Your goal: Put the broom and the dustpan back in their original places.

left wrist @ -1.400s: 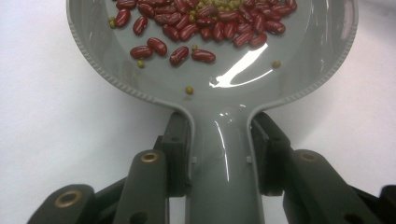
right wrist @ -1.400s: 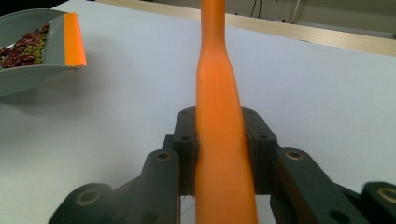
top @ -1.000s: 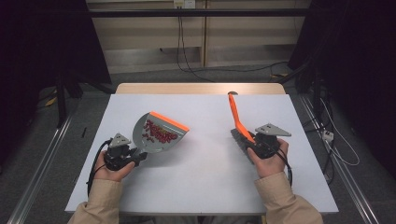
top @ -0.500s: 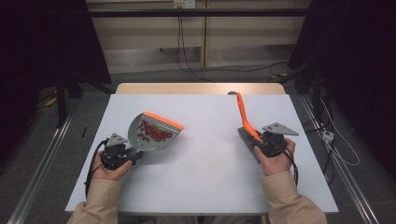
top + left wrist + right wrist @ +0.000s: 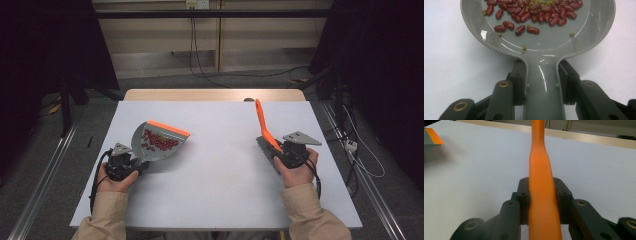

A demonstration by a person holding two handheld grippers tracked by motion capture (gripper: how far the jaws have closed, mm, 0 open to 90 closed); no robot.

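The left hand-held gripper [image 5: 131,161] clamps the bean-filled dustpan [image 5: 159,141], now drawn back on the surface [image 5: 220,175]; the right hand-held gripper [image 5: 283,154] grips the brush [image 5: 263,129], swung outward: sweeping looks finished.

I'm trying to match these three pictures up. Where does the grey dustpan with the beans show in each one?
High view: the dustpan lies left of centre on the white table, its handle in the left gripper.
Left gripper view: dustpan across the top, handle clamped between the jaws.
Right gripper view: one corner of the dustpan at the far left edge.
Shared landmark: its orange lip.
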